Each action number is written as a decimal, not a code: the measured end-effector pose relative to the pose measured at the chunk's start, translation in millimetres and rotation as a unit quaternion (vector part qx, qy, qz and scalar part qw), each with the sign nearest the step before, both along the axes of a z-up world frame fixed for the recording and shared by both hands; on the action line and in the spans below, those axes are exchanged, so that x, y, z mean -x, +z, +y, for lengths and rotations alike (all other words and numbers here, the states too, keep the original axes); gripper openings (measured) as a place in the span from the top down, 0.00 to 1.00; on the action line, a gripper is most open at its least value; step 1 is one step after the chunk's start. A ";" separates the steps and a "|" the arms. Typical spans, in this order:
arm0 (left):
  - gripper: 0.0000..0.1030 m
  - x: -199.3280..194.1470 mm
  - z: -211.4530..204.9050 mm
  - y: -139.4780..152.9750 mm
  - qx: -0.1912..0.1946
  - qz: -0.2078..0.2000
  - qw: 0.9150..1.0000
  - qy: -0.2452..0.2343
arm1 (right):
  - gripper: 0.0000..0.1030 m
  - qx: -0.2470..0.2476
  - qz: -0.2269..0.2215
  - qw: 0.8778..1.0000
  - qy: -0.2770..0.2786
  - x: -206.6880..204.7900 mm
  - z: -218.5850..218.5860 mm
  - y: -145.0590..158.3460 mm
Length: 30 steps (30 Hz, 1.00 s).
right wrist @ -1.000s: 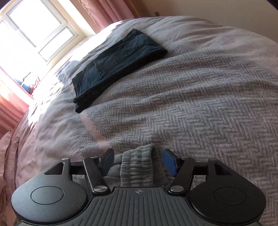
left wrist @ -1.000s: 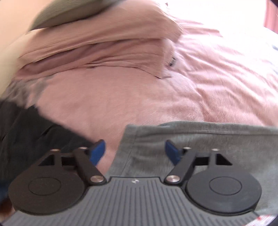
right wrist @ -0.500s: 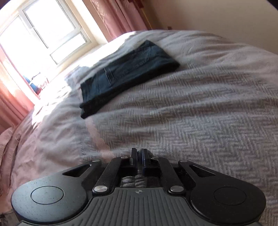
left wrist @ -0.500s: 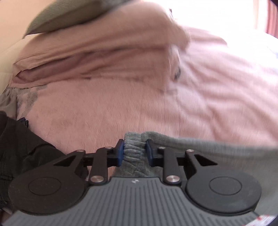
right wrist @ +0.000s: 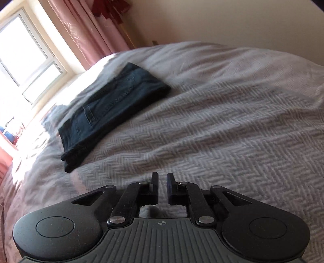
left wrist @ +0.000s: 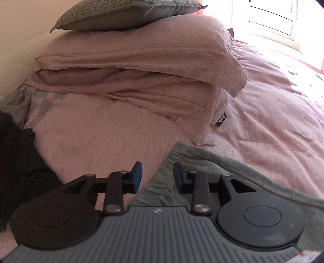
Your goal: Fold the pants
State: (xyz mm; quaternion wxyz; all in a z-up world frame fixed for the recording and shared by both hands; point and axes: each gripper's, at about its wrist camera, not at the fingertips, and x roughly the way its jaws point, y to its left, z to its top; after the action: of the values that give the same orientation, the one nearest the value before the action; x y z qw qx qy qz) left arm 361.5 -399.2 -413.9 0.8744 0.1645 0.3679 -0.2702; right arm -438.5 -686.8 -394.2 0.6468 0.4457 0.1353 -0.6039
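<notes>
Grey-green sweatpants [left wrist: 204,163] lie on the pink bedcover [left wrist: 101,137], one ribbed corner reaching in from the lower right. My left gripper [left wrist: 158,176] hovers over that corner with its jaws opening. The cloth lies loose between the blue pads [left wrist: 137,176] and neither pad presses on it. My right gripper [right wrist: 162,185] points across a grey herringbone bedspread [right wrist: 232,131], its jaws opening with a narrow gap. Only a sliver of grey cloth [right wrist: 150,211] shows low behind its fingers, and nothing is pinched at the tips.
Folded dark jeans [right wrist: 113,109] lie further off on the bedspread, towards the window [right wrist: 26,60] and pink curtain [right wrist: 85,30]. Stacked pink pillows [left wrist: 141,60] with a grey cushion [left wrist: 121,14] on top sit beyond the left gripper. A dark garment [left wrist: 18,161] lies at its left.
Both grippers closed on bunched grey pants cloth half a second ago and have since parted. The left one has let the corner drop flat. The right view has tilted up.
</notes>
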 end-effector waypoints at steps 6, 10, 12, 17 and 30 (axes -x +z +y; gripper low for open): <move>0.61 36.7 82.5 10.6 -0.028 0.043 0.998 0.021 | 0.54 -0.004 -0.015 0.999 0.052 35.5 82.7 26.7; 0.59 83.2 165.1 16.4 -0.052 0.083 0.994 0.048 | 0.47 -0.055 -0.020 0.997 0.047 66.6 154.1 29.3; 0.57 108.8 207.0 20.8 -0.068 0.095 0.991 0.064 | 0.46 -0.080 -0.029 0.996 0.040 80.3 185.3 31.7; 0.52 163.0 301.3 28.0 -0.080 0.132 0.981 0.119 | 0.45 -0.136 -0.061 0.988 0.042 103.8 230.8 18.3; 0.34 249.4 428.5 29.8 -0.034 0.161 0.965 0.204 | 0.84 -0.084 -0.128 0.988 0.035 121.2 243.5 5.3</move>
State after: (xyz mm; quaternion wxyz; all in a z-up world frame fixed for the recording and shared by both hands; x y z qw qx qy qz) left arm 112.1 29.3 -384.2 0.8340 0.0704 0.5387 -0.0964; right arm -559.7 -443.4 -388.9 0.6397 0.5670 0.1169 -0.5056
